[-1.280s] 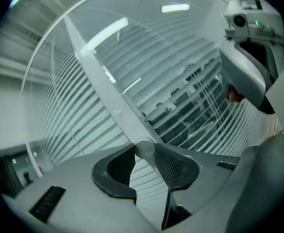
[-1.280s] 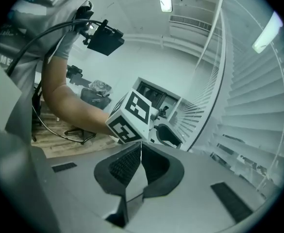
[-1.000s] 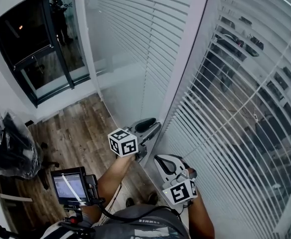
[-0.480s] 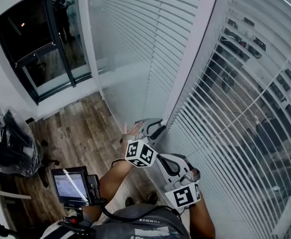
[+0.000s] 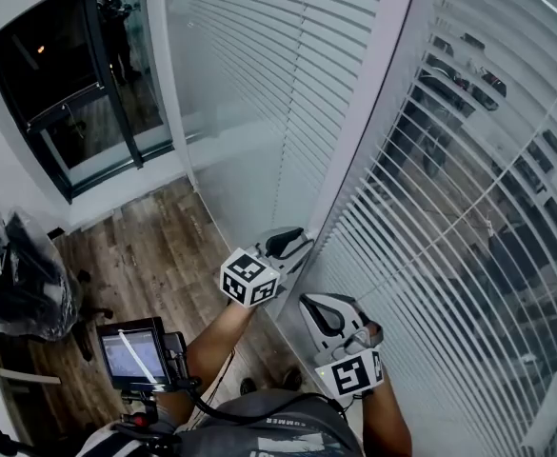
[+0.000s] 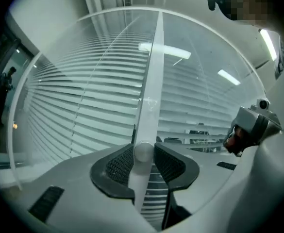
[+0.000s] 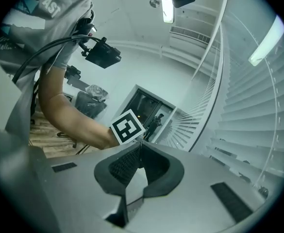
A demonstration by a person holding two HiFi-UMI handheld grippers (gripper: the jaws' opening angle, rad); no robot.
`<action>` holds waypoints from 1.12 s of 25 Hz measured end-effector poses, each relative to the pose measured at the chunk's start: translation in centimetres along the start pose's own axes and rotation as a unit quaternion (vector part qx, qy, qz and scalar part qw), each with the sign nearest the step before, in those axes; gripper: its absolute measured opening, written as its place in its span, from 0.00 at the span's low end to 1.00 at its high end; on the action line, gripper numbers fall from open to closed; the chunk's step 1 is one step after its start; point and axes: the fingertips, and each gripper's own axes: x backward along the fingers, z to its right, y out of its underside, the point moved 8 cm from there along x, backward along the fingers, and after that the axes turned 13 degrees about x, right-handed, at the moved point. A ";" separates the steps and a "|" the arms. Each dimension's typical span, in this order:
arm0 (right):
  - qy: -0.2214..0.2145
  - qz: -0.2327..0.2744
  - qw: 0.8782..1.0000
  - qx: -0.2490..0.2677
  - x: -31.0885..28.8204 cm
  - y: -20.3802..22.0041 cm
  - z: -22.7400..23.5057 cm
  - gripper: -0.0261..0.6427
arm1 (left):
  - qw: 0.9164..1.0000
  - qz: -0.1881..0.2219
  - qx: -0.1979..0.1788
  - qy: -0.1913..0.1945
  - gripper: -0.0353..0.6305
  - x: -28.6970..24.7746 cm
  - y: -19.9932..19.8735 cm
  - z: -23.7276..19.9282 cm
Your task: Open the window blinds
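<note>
Two white slatted blinds hang side by side at the window. The left blind (image 5: 259, 84) has its slats shut flat. Gaps between the slats of the right blind (image 5: 459, 208) show the dark outside. A white wand (image 6: 150, 91) hangs in front of the post between them. My left gripper (image 6: 143, 152) points level at it, both pads pressed on the wand's round knob. In the head view this left gripper (image 5: 292, 243) sits against the post. My right gripper (image 7: 141, 143) is shut on nothing and hangs just below and to the right (image 5: 308, 305).
A dark glass door (image 5: 78, 93) is in the back left corner. A black bag (image 5: 21, 279) lies on the wooden floor (image 5: 154, 246). A small monitor (image 5: 135, 355) rides on the person's chest rig. The window wall runs close along my right side.
My left gripper has rolled about the wand: its marker cube swung down to the right and then back up. The right gripper rose slightly. The slats look the same.
</note>
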 end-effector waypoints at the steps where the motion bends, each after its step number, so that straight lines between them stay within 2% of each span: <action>1: 0.000 0.000 1.000 0.000 0.0 0.0 0.0 0.04 | 1.000 -0.004 0.008 0.001 0.24 -0.2 0.2 0.0; 3: -0.002 0.000 1.000 0.000 -0.1 0.0 -0.1 0.04 | 1.000 -0.002 0.021 0.002 0.24 -0.3 0.3 -0.1; 5: -0.003 0.001 1.000 0.000 -0.2 0.0 -0.2 0.04 | 1.000 -0.002 0.010 0.000 0.24 -0.3 0.3 0.0; 6: -0.004 0.002 1.000 0.001 -0.3 0.0 -0.3 0.04 | 1.000 -0.007 -0.022 -0.008 0.24 -0.3 0.2 0.2; 7: -0.004 0.002 1.000 0.001 -0.3 0.1 -0.3 0.04 | 0.996 -0.020 -0.083 -0.024 0.24 -0.3 0.2 0.6; 8: -0.005 0.003 1.000 0.002 -0.3 0.1 -0.3 0.04 | 0.983 -0.041 -0.172 -0.050 0.24 -0.4 0.2 1.1; 9: -0.005 0.003 1.000 0.002 -0.3 0.1 -0.3 0.04 | 0.954 -0.067 -0.279 -0.081 0.24 -0.6 0.3 1.9; 10: -0.004 0.002 1.000 0.003 -0.3 0.1 -0.3 0.04 | 0.910 -0.092 -0.387 -0.111 0.24 -0.8 0.5 2.7; 11: -0.003 0.001 1.000 0.003 -0.3 0.1 -0.3 0.04 | 0.865 -0.112 -0.470 -0.133 0.24 -1.1 0.7 3.4; 12: -0.002 0.001 1.000 0.003 -0.3 0.0 -0.2 0.04 | 0.840 -0.121 -0.510 -0.142 0.24 -1.2 0.9 3.6; 13: -0.001 0.001 1.000 0.003 -0.4 0.0 -0.2 0.04 | 0.843 -0.119 -0.506 -0.138 0.24 -1.2 1.0 3.5; 14: 0.000 0.001 1.000 0.003 -0.4 0.0 -0.1 0.04 | 0.869 -0.107 -0.467 -0.125 0.24 -1.0 0.9 3.1; 15: 0.001 0.002 1.000 0.003 -0.4 0.0 -0.1 0.04 | 0.907 -0.089 -0.398 -0.106 0.24 -0.8 0.8 2.5; 16: 0.001 0.003 1.000 0.003 -0.4 -0.1 0.0 0.04 | 0.948 -0.062 -0.301 -0.080 0.24 -0.4 0.5 1.8; 17: 0.001 0.003 1.000 0.004 -0.4 -0.1 0.1 0.04 | 0.982 -0.029 -0.180 -0.046 0.24 -0.1 0.3 0.9; 18: 0.000 0.002 1.000 0.004 -0.3 0.0 0.2 0.04 | 0.998 0.005 -0.057 -0.012 0.24 0.2 0.2 0.1; 19: 0.000 0.002 1.000 0.003 -0.3 0.0 0.2 0.04 | 0.999 0.031 0.041 0.016 0.24 0.3 0.1 -0.6; 20: 0.000 0.002 1.000 0.002 -0.2 0.1 0.3 0.04 | 0.994 0.045 0.096 0.033 0.24 0.3 0.2 -1.0; 21: 0.001 0.002 1.000 0.002 -0.2 0.1 0.3 0.04 | 0.992 0.048 0.112 0.038 0.25 0.2 0.3 -1.2; 26: 0.004 0.009 1.000 -0.007 -0.5 -0.1 0.1 0.04 | 0.996 0.034 0.082 0.031 0.24 0.1 1.0 -1.2; 28: 0.013 0.011 1.000 -0.018 -0.7 -0.3 0.2 0.04 | 0.999 0.021 0.039 0.021 0.24 0.2 1.2 -1.0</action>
